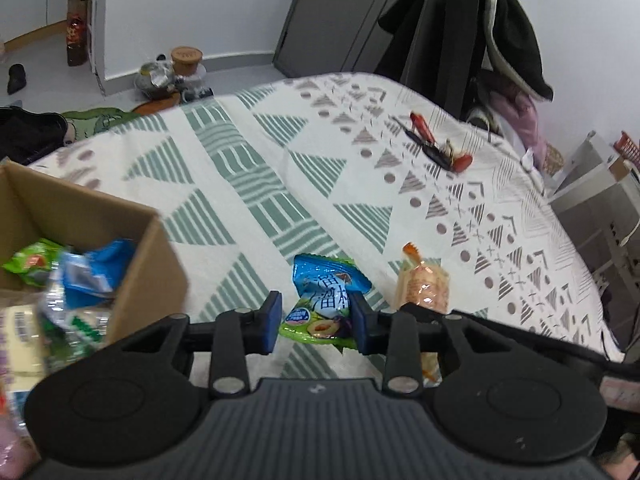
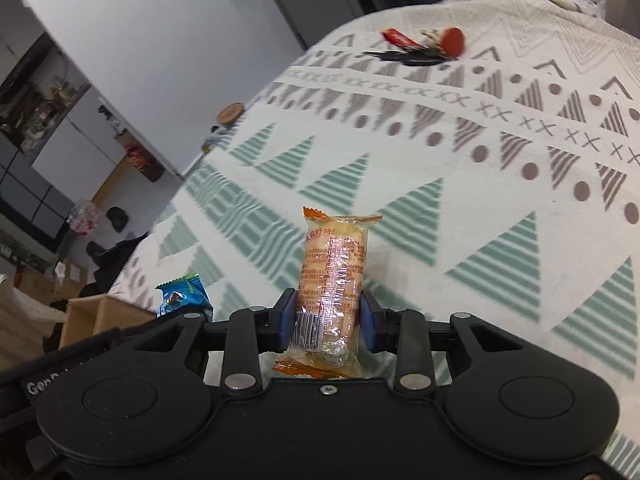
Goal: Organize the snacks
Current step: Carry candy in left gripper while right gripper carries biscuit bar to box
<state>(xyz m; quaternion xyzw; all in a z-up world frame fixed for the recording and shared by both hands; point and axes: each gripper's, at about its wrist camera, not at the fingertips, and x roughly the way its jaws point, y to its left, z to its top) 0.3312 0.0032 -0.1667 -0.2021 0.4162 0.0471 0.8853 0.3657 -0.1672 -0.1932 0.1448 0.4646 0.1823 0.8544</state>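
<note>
Left wrist view, left to right. Cardboard box [image 1: 132, 240] at left edge, several snack packets inside. Left gripper [image 1: 316, 320] lower centre, blue pads closed on blue-green snack packet [image 1: 324, 300], packet above patterned cloth [image 1: 240, 168]. Orange cracker packet [image 1: 424, 284] just right of it. Red-black key bunch [image 1: 436, 144] upper right, well apart.

Right wrist view: right gripper [image 2: 330, 320] at lower centre, jaws clamped on orange cracker packet, upright, barcode end nearest camera.

Shiny wrappers, matt cloth

The blue snack packet [image 1: 324, 300] and rice cracker pack [image 2: 332, 276] are glossy plastic; the bedspread [image 1: 280, 184] is woven cloth, the box [image 1: 152, 280] matt cardboard.
</note>
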